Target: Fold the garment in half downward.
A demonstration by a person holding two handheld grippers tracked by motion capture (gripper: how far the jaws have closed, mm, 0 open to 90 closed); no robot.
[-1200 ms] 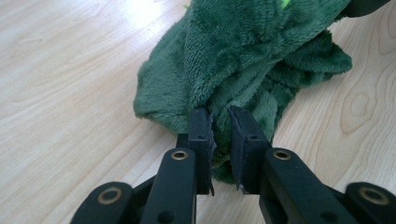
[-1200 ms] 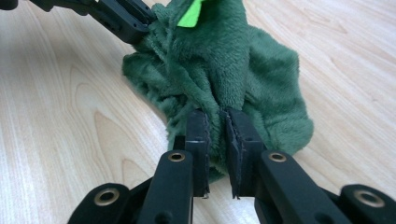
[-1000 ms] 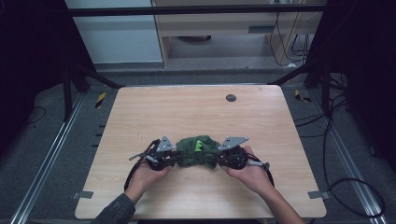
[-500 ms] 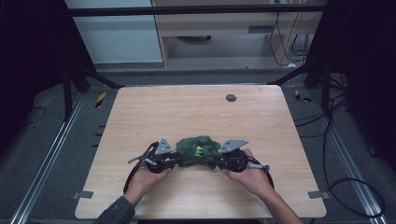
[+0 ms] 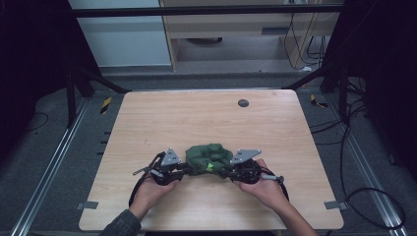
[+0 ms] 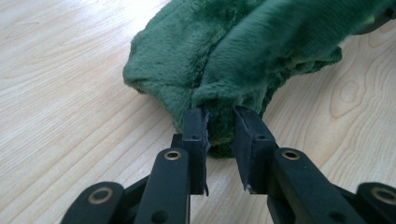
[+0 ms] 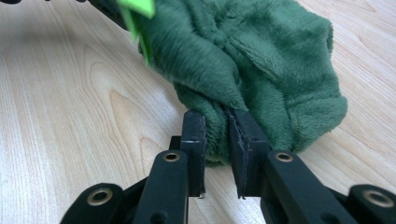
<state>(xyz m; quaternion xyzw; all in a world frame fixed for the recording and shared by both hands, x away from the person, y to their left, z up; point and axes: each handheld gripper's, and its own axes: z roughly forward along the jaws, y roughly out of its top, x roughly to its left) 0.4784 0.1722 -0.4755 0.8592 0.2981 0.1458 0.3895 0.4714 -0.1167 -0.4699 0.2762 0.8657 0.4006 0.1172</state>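
- Wooden table [image 5: 196, 118]: the landmark; the green plush cloth [image 5: 209, 158] lies bunched near its front edge, between both hands.
- Left gripper [image 6: 219, 126]: jaws have just eased slightly apart, with a plush fold between the pads.
- Right gripper [image 7: 217, 128]: jaws have likewise just been opening; the pads press on a fold.
- Advice: pull the ends apart evenly and low, and keep enough fabric pinched.
- Bright green tag [image 7: 137, 9]: no writing legible.

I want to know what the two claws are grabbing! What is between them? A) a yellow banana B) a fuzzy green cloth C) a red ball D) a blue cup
B: the left gripper and the right gripper each pinch a fold of the fuzzy green cloth, which is bunched up on the wooden table.
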